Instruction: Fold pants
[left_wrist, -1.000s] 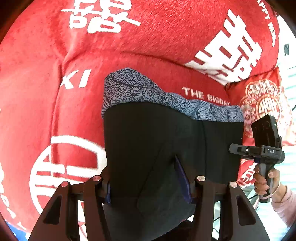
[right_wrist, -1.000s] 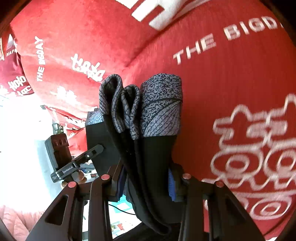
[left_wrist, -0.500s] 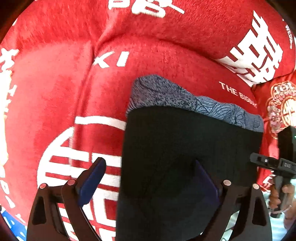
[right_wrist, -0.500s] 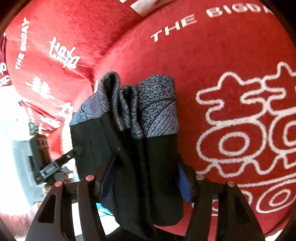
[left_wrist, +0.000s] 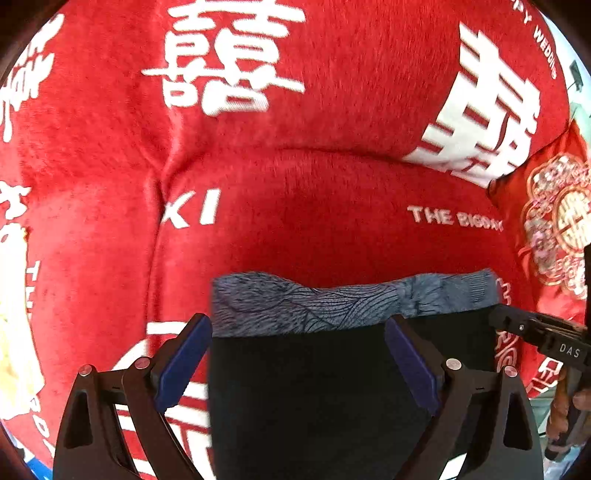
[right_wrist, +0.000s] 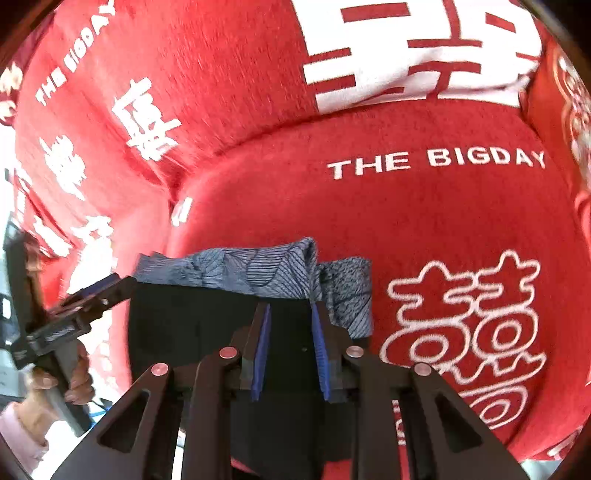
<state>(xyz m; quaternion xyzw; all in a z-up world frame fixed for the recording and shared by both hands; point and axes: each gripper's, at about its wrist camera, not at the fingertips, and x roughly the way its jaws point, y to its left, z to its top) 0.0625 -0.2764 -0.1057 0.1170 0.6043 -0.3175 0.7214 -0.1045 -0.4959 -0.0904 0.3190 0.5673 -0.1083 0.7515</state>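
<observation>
Pants (left_wrist: 314, 387), position? (Inspector)

Lay flat on the red seat cushion (left_wrist: 332, 229), in front of the back cushion (left_wrist: 332, 92). Folded into a dark block, grey patterned waistband (left_wrist: 332, 306) along the far edge. (Operator)

Left gripper (left_wrist: 295, 325), jaw state? (Inspector)

Stood wide, having just been opening. Pointed steeply down over the near part of the pants. Left blue pad (left_wrist: 184, 362) just beside the left edge of the cloth; right blue pad (left_wrist: 410, 365) above the dark cloth. Neither pad pressed on cloth. Nothing held. (Operator)

Right gripper (right_wrist: 290, 310), jaw state? (Inspector)

Narrow, having just been closing. Pointed steeply down over the right part of the pants, near the waistband. Dark cloth visible in the slim gap between the two blue pads (right_wrist: 262, 347). Could not be told whether the pads pinched a fold or merely stood above flat cloth. (Operator)

Layers at the right end? (Inspector)

Seen from the right wrist: waistband bunched at that end, one speckled grey flap (right_wrist: 347, 291) lying just right of the fingers, against the cushion. (Operator)

Hands? (Inspector)

Left hand (right_wrist: 74, 376) wrapped around the left gripper's handle, pink sleeve (right_wrist: 18, 424) at the wrist. Right gripper seen at the right rim of the left view, fingers of a hand (left_wrist: 569, 406) on its handle. (Operator)
</observation>
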